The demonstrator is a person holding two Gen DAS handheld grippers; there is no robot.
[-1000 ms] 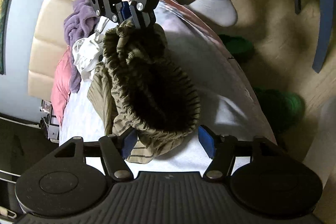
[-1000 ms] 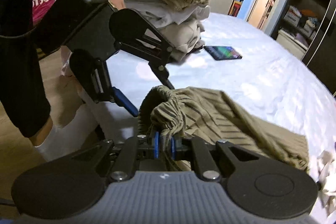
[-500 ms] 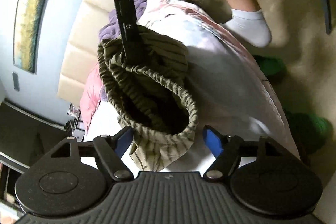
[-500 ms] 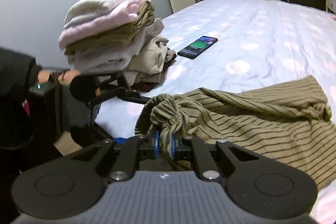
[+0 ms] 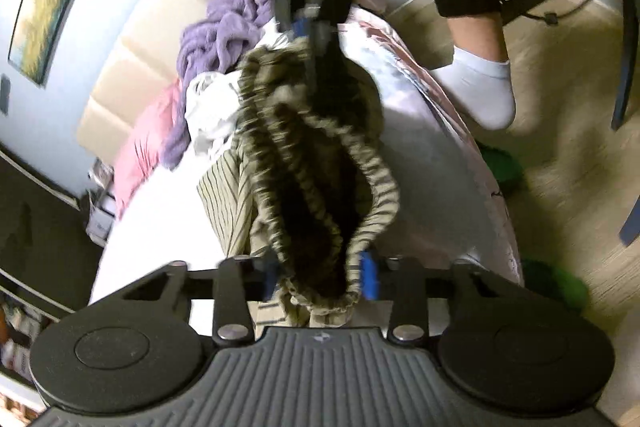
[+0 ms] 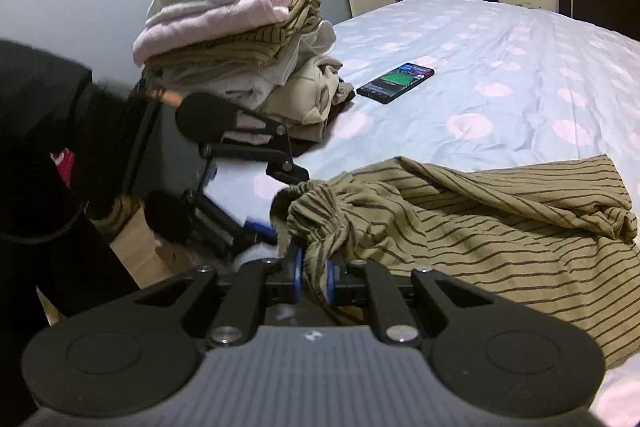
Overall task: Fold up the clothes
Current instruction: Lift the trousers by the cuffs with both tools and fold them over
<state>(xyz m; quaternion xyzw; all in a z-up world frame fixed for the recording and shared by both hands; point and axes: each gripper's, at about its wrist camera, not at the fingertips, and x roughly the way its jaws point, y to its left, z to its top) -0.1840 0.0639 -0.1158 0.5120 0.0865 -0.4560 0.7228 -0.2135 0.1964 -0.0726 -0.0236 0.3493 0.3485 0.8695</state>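
Gripping a gathered bunch of the elastic waistband, the right gripper [image 6: 313, 277] has its blue pads clenched on the olive striped trousers [image 6: 500, 227] at the near edge of the bed [image 6: 480, 67]. In the left wrist view, the left gripper [image 5: 319, 275] has its jaws spread apart, one blue pad on each side of the waistband's open loop, not clamped on it. The trousers' long axis runs away from the waistband across the bed, the legs lying flat and wrinkled toward the right of the right wrist view. Just beyond the waistband, a tall stack of folded clothes [image 6: 236, 39] sits near the bed edge. A phone [image 6: 395, 83] lies face up beside the stack. In the left wrist view, a heap of purple, white and pink laundry [image 5: 208, 67] rests farther off, against the cream headboard [image 5: 132, 43].
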